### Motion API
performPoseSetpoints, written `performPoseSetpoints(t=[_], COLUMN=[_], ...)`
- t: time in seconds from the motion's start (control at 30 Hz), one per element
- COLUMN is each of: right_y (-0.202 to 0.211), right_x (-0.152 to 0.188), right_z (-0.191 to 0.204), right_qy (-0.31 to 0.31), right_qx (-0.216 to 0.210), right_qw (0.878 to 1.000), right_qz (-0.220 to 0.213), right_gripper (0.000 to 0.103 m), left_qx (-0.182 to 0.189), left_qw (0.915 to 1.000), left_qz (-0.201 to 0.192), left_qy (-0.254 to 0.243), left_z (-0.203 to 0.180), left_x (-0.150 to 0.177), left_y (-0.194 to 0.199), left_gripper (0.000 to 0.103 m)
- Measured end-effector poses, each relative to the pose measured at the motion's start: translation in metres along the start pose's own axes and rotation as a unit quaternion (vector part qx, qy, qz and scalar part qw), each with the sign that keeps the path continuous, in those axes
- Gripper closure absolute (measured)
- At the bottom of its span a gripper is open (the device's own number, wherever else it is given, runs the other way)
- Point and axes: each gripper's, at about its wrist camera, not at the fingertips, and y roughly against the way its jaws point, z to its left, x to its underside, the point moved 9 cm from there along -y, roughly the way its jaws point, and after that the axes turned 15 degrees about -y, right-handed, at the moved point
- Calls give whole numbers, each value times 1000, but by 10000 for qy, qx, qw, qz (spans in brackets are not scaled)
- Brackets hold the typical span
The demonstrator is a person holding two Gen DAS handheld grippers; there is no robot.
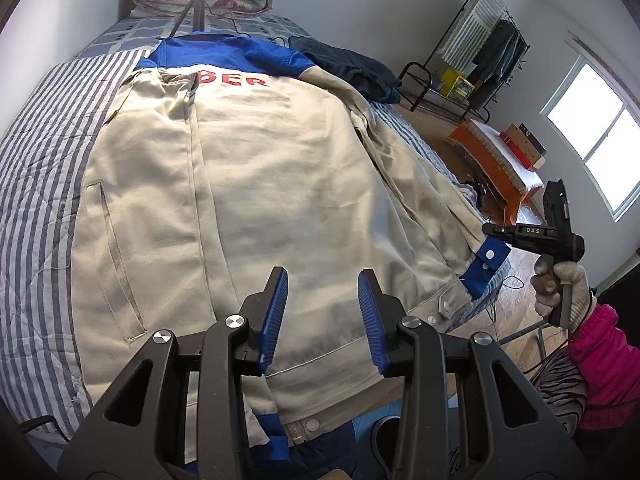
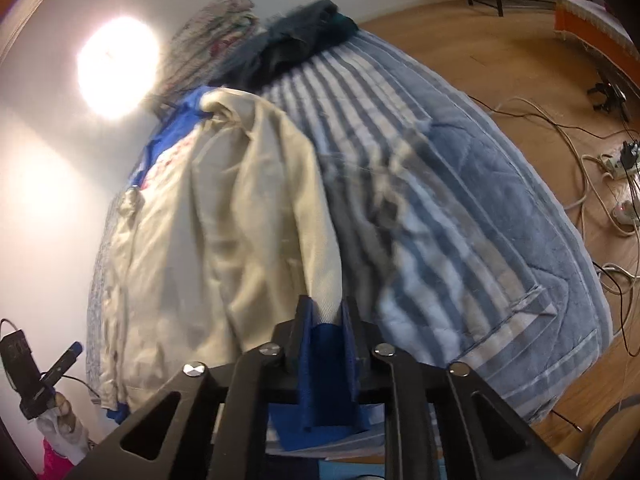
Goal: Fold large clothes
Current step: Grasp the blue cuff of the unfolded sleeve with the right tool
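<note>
jacket (image 1: 248, 184) flat on bed (image 1: 36, 168), hem cut off; left gripper (image 1: 323, 312) apart above it; right gripper (image 2: 326, 334) clamped on blue cuff (image 2: 330, 360), blurred

Matt beige cloth jacket (image 1: 256, 184) on quilted bedspread (image 2: 460, 216) (prob. cotton), glossy wood floor (image 2: 500, 52).

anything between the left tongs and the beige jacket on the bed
Nothing visible. The left tongs hang open just above the beige jacket, with only air between the pads and the cloth. The right tongs are off to the side, shut on the blue cuff of its sleeve.
</note>
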Motion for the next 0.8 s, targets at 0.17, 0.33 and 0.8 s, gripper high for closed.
performPoseSetpoints(t=[0.17, 0.33, 0.8], right_y=[22, 44, -35], right_x=[6, 17, 174], right_z=[39, 90, 201], right_qy=[491, 1270, 4246], right_qx=[-61, -127, -30], right_qw=[9979, 9881, 9052], right_qz=[-415, -852, 199], right_gripper=[96, 97, 97], left_qx=[-15, -77, -202], left_qw=[10000, 9999, 9995], left_qz=[-37, -77, -113], left_qy=[-75, 7, 195], left_z=[-4, 2, 17], left_x=[0, 0, 6], left_y=[5, 10, 19], left_gripper=[66, 66, 66])
